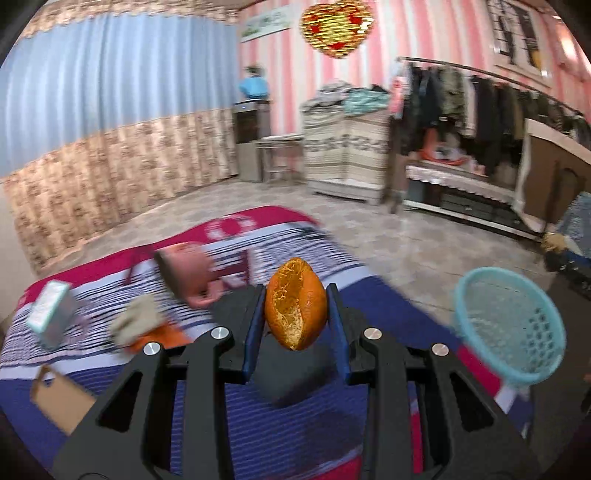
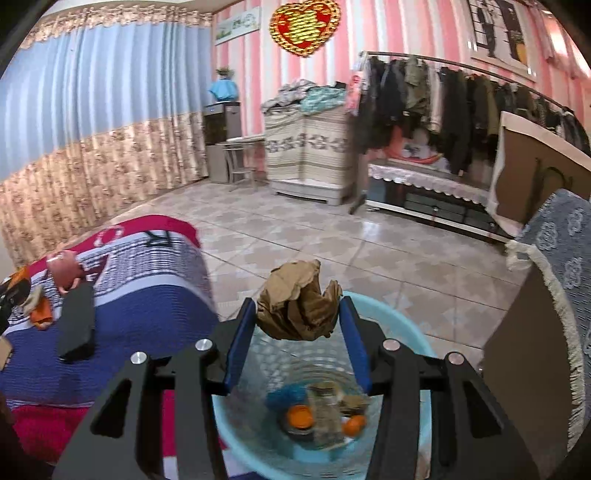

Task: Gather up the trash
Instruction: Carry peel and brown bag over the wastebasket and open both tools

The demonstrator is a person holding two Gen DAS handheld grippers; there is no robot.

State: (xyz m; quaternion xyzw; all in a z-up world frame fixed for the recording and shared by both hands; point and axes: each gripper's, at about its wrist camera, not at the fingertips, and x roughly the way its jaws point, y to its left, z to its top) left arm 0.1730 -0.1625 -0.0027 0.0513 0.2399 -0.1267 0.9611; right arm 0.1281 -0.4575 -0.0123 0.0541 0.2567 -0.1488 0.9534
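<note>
A large letter "R", seen upside down, stands in dark print on the white band of the bedspread point(image 2: 155, 236), at about ten o'clock in the right wrist view. The heart-shaped wall ornament point(image 2: 304, 27) at twelve o'clock bears a gold character, too blurred to read. The banner point(image 2: 236, 26) beside it is illegible.

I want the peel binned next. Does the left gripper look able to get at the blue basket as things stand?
Probably yes. The left gripper, shut on the orange peel, sees the blue basket to its right with nothing between, though the right gripper hangs over it with crumpled paper.
</note>
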